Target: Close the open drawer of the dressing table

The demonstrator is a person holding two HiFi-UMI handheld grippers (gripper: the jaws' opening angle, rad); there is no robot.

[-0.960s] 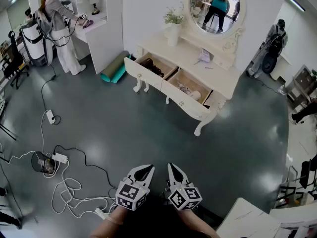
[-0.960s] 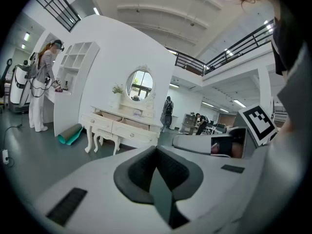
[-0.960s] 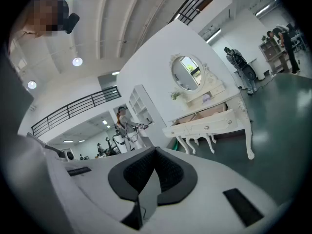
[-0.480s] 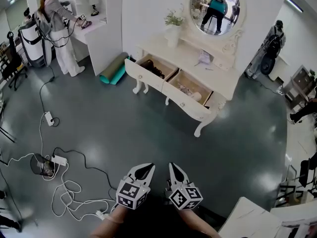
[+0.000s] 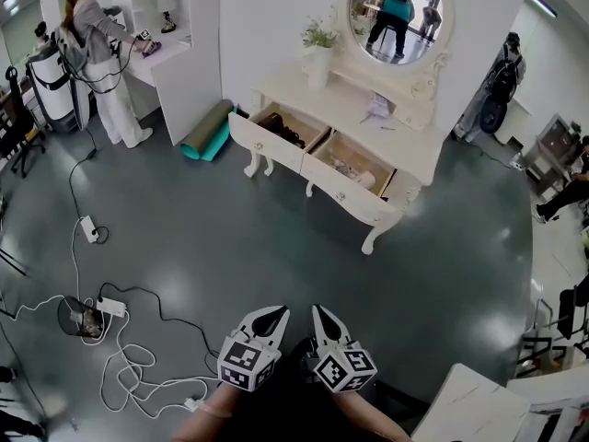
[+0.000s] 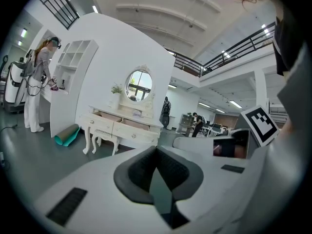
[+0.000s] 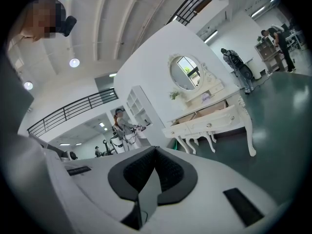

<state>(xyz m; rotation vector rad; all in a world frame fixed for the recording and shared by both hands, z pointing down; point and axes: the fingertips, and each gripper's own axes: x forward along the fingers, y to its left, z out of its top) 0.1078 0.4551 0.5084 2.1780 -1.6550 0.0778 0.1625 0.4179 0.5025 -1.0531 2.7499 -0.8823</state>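
The cream dressing table stands against the white wall under a round mirror. Both its drawers are pulled out. The left drawer holds dark items and the right drawer holds light items. My left gripper and right gripper hang side by side low in the head view, over the grey floor and far from the table. Both are shut with nothing between the jaws. The left gripper view shows its shut gripper with the table far ahead. The right gripper view shows its shut gripper and the table in the distance.
Cables and power strips lie on the floor at left. A teal rolled mat lies beside the table's left leg. A person works at a white shelf unit at far left. A white tabletop corner juts in at lower right.
The head view has shifted slightly, so the table and the person at left sit a little further left. Both grippers keep their place and stay shut.
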